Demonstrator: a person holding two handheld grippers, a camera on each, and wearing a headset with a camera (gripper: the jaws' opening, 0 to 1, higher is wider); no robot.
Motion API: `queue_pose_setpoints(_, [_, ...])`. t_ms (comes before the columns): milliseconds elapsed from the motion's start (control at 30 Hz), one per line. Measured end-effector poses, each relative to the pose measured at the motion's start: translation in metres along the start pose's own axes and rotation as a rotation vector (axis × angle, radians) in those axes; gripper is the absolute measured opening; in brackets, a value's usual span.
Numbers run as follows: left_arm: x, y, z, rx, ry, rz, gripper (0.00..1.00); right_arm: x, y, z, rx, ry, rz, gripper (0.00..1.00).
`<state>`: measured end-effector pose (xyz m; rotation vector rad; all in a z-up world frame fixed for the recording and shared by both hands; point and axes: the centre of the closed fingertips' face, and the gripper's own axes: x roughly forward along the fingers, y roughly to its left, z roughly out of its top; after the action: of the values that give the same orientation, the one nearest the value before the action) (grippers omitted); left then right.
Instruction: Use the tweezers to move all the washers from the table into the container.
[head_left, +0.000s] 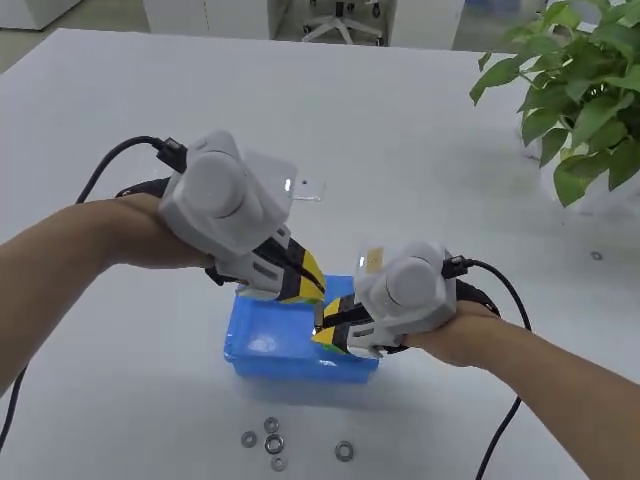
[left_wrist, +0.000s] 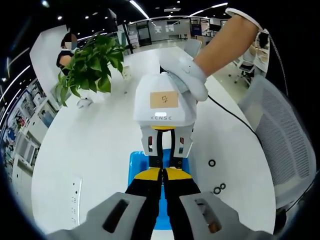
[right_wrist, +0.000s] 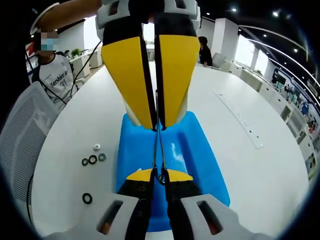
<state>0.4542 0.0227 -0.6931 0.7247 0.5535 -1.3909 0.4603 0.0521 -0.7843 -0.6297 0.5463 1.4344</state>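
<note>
left hand-held gripper (head_left: 303, 283) and right hand-held gripper (head_left: 330, 335) are covering the far rim of the container (head_left: 262, 345) | tweezers (right_wrist: 158, 150) are showing too thin to read their tips | plant (head_left: 575, 90) is running off-frame

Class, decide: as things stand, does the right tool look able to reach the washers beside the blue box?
Probably yes: the right tool is over the blue box, and the washers lie on bare table beside it with nothing between.

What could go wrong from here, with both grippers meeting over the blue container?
1. Both the left gripper and right gripper pinch the thin tweezers; a clumsy handover may drop them into the container.
2. The washers lie close beside the container, so a low sweep might scatter them.
</note>
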Motion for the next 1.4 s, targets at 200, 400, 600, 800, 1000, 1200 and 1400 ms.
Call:
queue_pose_setpoints(200, [0.003,0.001,-0.005,-0.009,0.000,-0.007,0.05,0.004,0.000,-0.004,-0.006,0.009,0.007,0.10])
queue_pose_setpoints(400, [0.005,0.000,-0.008,-0.012,0.002,-0.013,0.05,0.006,0.001,-0.007,-0.009,0.017,0.013,0.10])
queue_pose_setpoints(600, [0.005,0.000,-0.007,-0.007,0.002,-0.011,0.05,0.006,0.001,-0.007,-0.013,0.019,0.011,0.10])
queue_pose_setpoints(800, [0.001,0.000,-0.004,-0.004,0.001,-0.005,0.05,0.002,0.000,-0.004,-0.019,0.017,0.002,0.11])
queue_pose_setpoints(1000, [-0.004,-0.002,0.000,0.001,-0.001,0.002,0.05,-0.002,0.002,0.002,-0.026,0.014,-0.003,0.11])
queue_pose_setpoints(1200, [-0.012,-0.004,0.007,0.009,-0.004,0.011,0.05,-0.010,0.004,0.008,-0.035,0.010,-0.016,0.11])
queue_pose_setpoints(1400, [-0.021,-0.009,0.017,0.021,-0.006,0.022,0.05,-0.020,0.006,0.018,-0.046,0.002,-0.035,0.11])
